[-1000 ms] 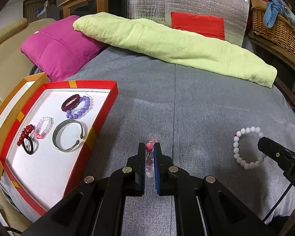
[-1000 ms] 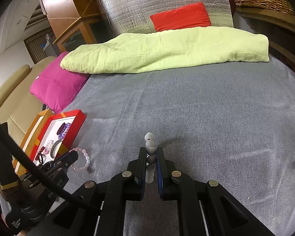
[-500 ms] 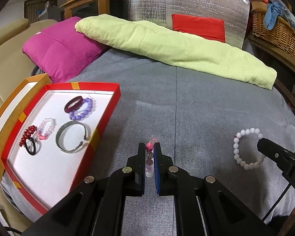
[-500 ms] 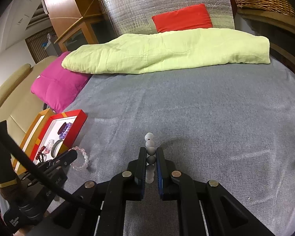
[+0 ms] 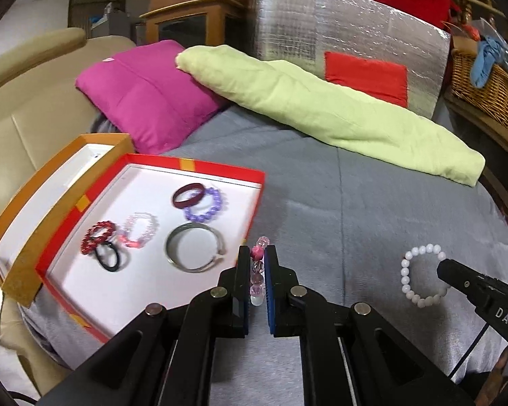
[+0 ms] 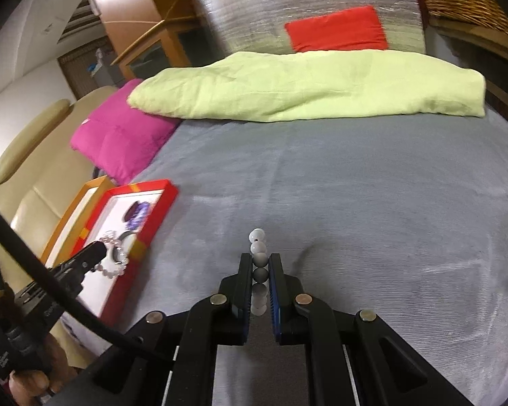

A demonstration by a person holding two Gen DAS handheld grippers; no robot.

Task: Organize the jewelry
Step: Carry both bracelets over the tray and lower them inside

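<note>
Pink beaded bracelet (image 5: 256, 270): pinched in the left claw (image 5: 256, 272), beside the red tray (image 5: 220, 172).
White beaded bracelet (image 6: 259, 270): pinched in the right claw (image 6: 260, 279), above the grey bed cover (image 6: 372, 186).

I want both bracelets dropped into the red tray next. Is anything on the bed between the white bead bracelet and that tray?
Nothing on the grey bed cover lies between them. The white bead bracelet, held in the right hand-held gripper, has bare cover up to the red tray; only the left hand-held gripper with its pink bead bracelet hangs near the rim.

A lime-green blanket (image 5: 321, 101) lies beside a magenta pillow (image 5: 145, 94)
</note>
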